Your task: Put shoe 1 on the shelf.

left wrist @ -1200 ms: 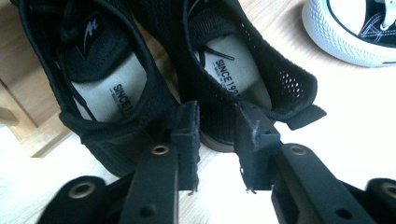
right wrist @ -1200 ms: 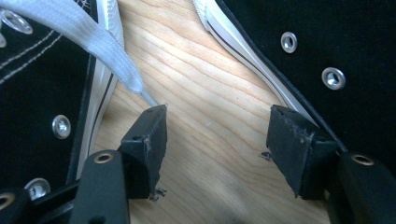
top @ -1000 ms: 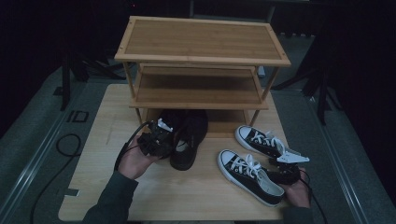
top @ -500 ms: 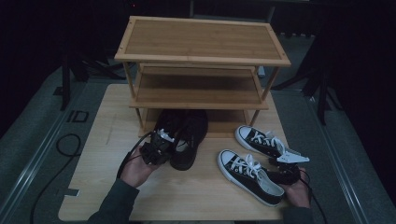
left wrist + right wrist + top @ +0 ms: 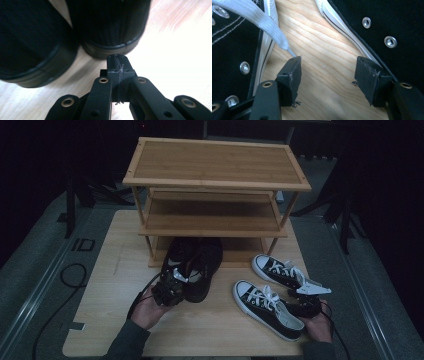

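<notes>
Black shoes [image 5: 192, 267] — a dark pair — sit side by side on the bench [image 5: 110, 285], their toes pushed under the lowest tier of the bamboo shoe rack [image 5: 215, 180] and their heels pointing back toward me. My left claw [image 5: 169, 289] is right at the heel of the left-hand shoe of that pair. From the left gripper view I see its two jaws pressed flat together with nothing between them, the tips [image 5: 117, 65] just short of the rounded heel of one black shoe [image 5: 110, 27], with the other shoe's heel [image 5: 32, 42] off to the side. The jaws have just been closing, and they meet on empty air, not on the shoe.

My right claw [image 5: 305, 301] rests low on the bench on the other side, between the two black-and-white sneakers. The near sneaker [image 5: 267, 309] lies at an angle with its toe toward the middle of the bench, and the far sneaker [image 5: 279, 271] lies just beyond it, closer to the rack's right leg. From the right gripper view the jaws stand spread wide — bare wood of the bench [image 5: 322, 50] shows between the pads, one sneaker's canvas side with metal eyelets [image 5: 402, 27] at one jaw, the second sneaker [image 5: 229, 50] at the other. A white lace end [image 5: 257, 22] trails down to just beside the left pad [image 5: 292, 72]; I cannot tell whether it touches. Neither pad presses on anything.
</notes>
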